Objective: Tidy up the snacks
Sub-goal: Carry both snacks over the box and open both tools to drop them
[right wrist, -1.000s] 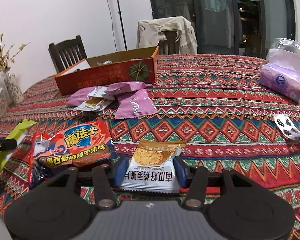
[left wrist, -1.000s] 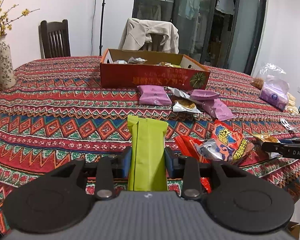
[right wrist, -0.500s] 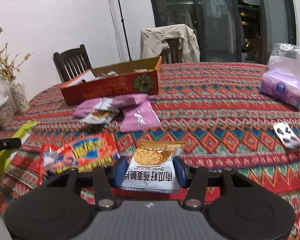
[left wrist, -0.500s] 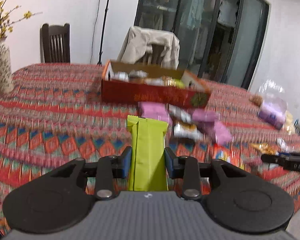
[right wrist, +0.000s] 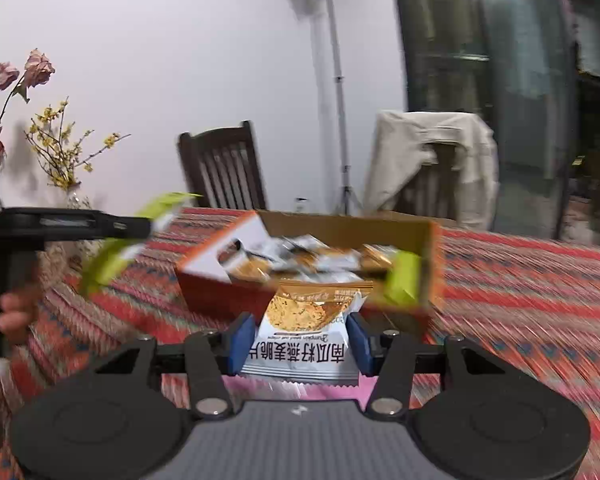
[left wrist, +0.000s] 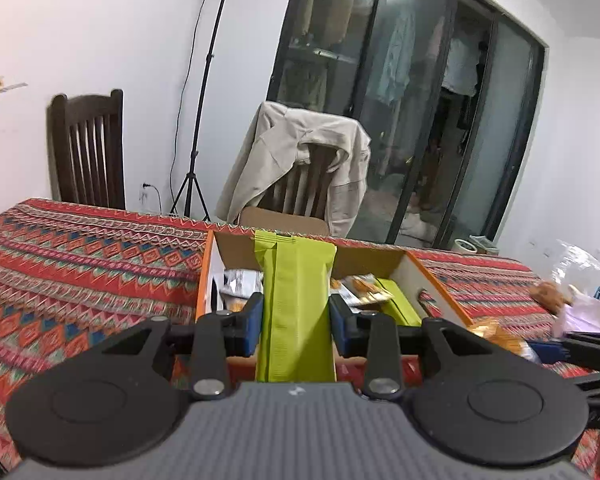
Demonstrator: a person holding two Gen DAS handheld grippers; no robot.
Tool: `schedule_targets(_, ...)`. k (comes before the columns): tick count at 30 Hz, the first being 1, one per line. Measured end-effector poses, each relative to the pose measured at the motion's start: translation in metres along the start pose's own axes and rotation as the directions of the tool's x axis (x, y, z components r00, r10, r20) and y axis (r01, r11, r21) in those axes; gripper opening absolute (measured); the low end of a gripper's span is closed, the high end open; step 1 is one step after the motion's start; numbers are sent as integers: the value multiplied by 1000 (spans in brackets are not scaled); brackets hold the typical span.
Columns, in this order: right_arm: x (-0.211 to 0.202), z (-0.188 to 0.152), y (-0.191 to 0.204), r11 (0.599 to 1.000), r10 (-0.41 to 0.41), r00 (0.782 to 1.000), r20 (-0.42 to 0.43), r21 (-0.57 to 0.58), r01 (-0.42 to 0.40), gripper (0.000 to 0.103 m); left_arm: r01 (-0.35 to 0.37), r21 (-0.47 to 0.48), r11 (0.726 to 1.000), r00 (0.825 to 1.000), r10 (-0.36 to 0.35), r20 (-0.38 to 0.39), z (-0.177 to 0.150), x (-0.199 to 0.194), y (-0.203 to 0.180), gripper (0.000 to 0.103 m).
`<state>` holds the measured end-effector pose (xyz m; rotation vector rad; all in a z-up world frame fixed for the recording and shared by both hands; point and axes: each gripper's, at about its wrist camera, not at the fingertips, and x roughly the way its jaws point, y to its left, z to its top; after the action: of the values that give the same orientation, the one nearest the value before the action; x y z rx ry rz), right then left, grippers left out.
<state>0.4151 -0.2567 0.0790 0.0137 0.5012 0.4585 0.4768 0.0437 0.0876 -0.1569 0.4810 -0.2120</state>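
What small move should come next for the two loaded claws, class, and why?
Probably ease both forward over the box and open. The left claw grips a green pack, the right claw a white pack, both short of the box.

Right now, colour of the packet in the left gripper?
Lime green packet, clearest in left wrist view.

Bright ceiling glare, motion blur, fisheye-bent edges.
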Motion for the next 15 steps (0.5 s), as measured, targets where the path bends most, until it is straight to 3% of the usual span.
schedule_targets(7, 148, 63, 9, 995, 89, 987, -132, 43, -84, 50, -34, -60, 998, 993, 28, -111, 21, 99, 29, 35)
schedule_targets(15, 248, 56, 19, 998, 46, 961, -274, 46, -35, 50, -51, -64, 997, 981, 38, -190, 11, 151, 46, 35)
